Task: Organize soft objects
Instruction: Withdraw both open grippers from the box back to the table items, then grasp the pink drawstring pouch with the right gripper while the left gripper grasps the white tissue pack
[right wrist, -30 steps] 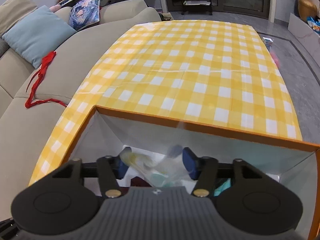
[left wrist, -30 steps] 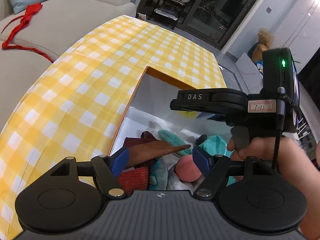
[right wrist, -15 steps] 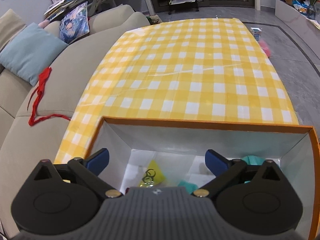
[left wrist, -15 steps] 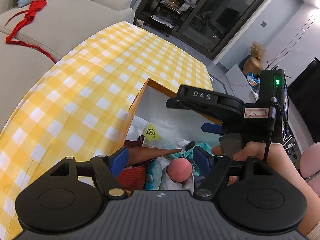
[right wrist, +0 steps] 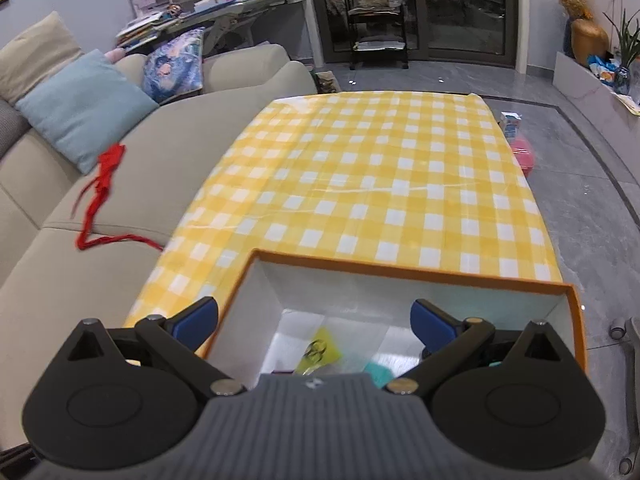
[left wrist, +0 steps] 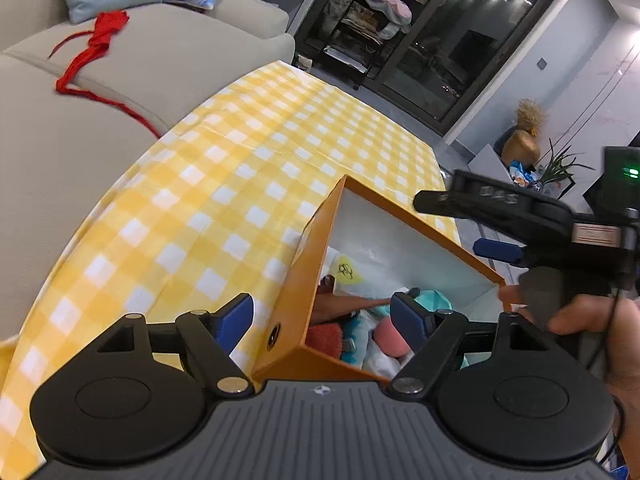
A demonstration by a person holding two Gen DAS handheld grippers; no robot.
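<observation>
An orange box [left wrist: 304, 280] with white inner walls stands on the yellow checked table [left wrist: 224, 184]. It holds several soft things: a pink ball [left wrist: 390, 336], a brown cloth [left wrist: 340, 305], teal pieces [left wrist: 434, 300], a red knit piece [left wrist: 324, 336] and a clear bag with a yellow patch [left wrist: 346, 272]. My left gripper [left wrist: 322, 318] is open and empty, straddling the box's left wall. My right gripper [right wrist: 314, 320] is open and empty above the box [right wrist: 400, 274]; the bag [right wrist: 320, 350] lies below it. The right gripper also shows in the left wrist view [left wrist: 500, 248].
A beige sofa [right wrist: 120, 184] runs along the table's left side, with a red cord [right wrist: 100, 184] and cushions [right wrist: 80, 108] on it. A pink item [right wrist: 522, 152] lies on the grey floor at the right. A shelf rack [right wrist: 378, 20] stands at the back.
My right gripper opened, let the clear bag drop into the box and pulled back upward. My left gripper let go of the brown cloth, opened wider and shifted left over the box wall.
</observation>
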